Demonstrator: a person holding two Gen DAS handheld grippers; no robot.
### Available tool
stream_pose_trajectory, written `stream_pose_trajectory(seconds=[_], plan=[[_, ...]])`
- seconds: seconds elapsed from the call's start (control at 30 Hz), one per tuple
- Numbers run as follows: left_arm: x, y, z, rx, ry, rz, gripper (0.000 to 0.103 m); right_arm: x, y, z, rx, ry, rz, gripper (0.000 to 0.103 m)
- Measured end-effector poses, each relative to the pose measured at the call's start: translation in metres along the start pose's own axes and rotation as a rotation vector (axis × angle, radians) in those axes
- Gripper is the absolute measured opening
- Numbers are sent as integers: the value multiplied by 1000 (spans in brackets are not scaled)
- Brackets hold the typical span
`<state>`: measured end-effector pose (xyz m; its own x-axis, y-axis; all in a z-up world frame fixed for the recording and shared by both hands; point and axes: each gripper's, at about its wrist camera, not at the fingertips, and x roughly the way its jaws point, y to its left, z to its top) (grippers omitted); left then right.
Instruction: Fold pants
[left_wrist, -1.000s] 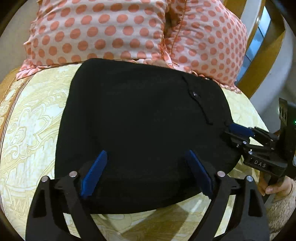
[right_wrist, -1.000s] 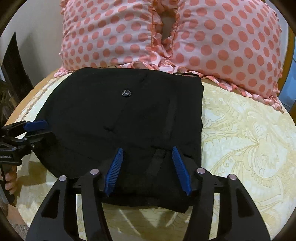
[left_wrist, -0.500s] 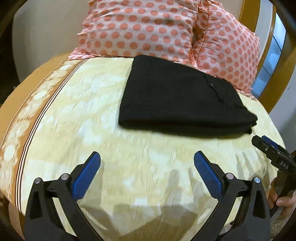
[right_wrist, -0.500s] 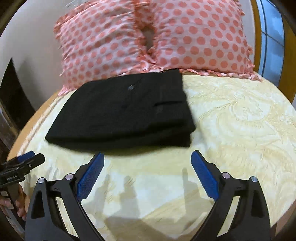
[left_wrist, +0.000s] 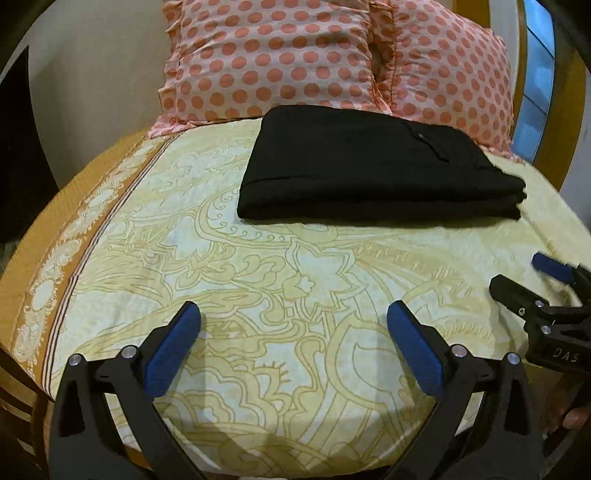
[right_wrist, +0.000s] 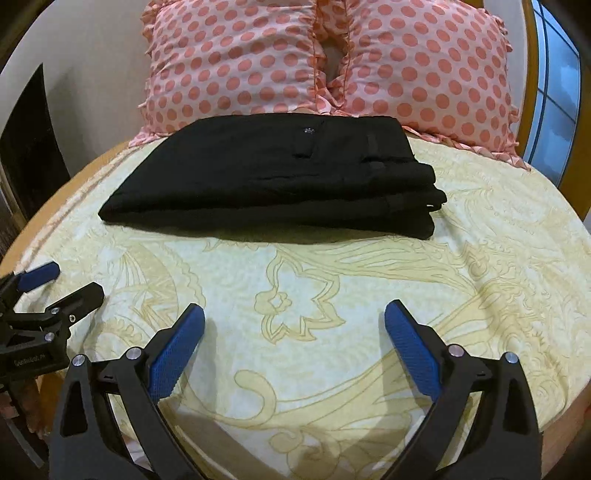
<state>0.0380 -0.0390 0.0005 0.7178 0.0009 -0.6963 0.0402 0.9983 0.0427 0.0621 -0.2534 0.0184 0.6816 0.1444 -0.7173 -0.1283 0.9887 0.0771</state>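
The black pants (left_wrist: 373, 170) lie folded into a flat rectangle on the yellow patterned bedsheet (left_wrist: 295, 280), just in front of the pillows. They show in the right wrist view (right_wrist: 273, 177) as a stack of layers. My left gripper (left_wrist: 293, 325) is open and empty, well back from the pants over bare sheet. My right gripper (right_wrist: 293, 326) is open and empty, also back from the pants. Each gripper shows at the edge of the other's view: the right one (left_wrist: 532, 280) and the left one (right_wrist: 62, 280).
Two pink polka-dot pillows (right_wrist: 236, 62) (right_wrist: 424, 70) lean against the wall behind the pants. A wooden bed frame and window (left_wrist: 535, 92) stand at the right. The sheet's orange border (left_wrist: 55, 266) marks the bed's left edge.
Both grippers let go of the pants, opened wider and pulled back toward the near edge of the bed. The folded pants stay by the pillows.
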Motion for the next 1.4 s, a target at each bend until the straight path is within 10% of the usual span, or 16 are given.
stream_pose_trajectory(seconds=[1.4], plan=[[-1,-2,-10,-4,-85,2,101,-5,5,-11,53,-75,-76,102]])
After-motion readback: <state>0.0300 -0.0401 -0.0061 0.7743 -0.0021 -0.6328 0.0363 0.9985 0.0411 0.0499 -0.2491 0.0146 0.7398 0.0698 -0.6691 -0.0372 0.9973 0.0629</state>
